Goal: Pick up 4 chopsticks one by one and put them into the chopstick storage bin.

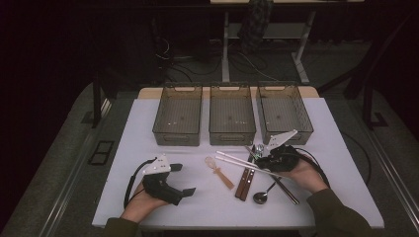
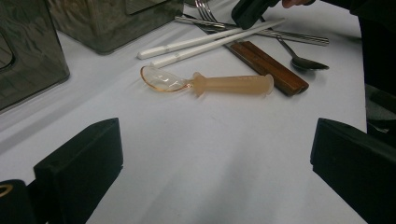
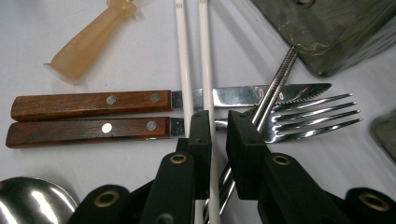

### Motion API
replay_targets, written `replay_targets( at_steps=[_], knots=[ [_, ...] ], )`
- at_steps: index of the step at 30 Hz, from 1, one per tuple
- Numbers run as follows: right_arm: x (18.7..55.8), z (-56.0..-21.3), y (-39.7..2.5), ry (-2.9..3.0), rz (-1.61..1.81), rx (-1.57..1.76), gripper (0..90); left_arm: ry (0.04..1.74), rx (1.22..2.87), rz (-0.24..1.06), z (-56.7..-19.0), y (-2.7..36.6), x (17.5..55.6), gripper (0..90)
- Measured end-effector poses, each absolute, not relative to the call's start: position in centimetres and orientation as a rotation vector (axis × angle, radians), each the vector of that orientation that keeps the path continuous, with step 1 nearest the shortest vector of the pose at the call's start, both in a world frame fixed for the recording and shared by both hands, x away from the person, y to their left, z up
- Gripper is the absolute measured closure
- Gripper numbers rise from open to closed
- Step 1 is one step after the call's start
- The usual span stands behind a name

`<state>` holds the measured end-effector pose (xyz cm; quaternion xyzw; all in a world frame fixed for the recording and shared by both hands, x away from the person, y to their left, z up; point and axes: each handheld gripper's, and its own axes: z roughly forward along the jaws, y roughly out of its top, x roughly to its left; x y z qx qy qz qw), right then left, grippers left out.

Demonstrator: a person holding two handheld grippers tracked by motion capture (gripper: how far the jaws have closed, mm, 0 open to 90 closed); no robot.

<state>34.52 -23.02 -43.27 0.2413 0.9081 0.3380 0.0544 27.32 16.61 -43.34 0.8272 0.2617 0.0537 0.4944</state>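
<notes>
The left gripper (image 1: 184,178) is held low over the near left part of the tabletop (image 1: 148,202), its jaws spread wide with nothing between them. In the left gripper view a translucent amber spoon (image 2: 210,83) lies flat on the tabletop ahead of those jaws, untouched.

The right gripper (image 3: 218,135) is lowered onto the heap of cutlery at the near right. Its jaws are drawn close about one of the white chopsticks (image 3: 204,60), which passes between them; whether the pads are pressed firmly on it cannot be told. The pair of white chopsticks lies across the blade of a wooden-handled knife (image 3: 93,102) and the neck of a wooden-handled fork (image 3: 88,130). A pair of metal chopsticks (image 3: 275,84) crosses the fork tines, and a metal spoon (image 1: 261,196) lies nearest the person.

Farther off, three tinted bins are set in a row: the left bin (image 1: 179,116), the middle bin (image 1: 232,114) and the right bin (image 1: 284,112). No cutlery is seen in any of them.

The sorting is judged to be at its very start: the first pick is in hand, nothing is deposited, and every piece remains to be moved.
</notes>
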Motion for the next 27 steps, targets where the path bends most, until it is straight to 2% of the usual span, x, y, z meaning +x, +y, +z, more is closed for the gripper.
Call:
replay_targets(
  at_steps=[27],
  knots=[
    [34.34, -44.01, -22.3, 2.789, 0.941, 0.704, 81.2, 0.632, 2.006, 0.128, -43.33, 16.57, 27.28, 0.9]
  ],
)
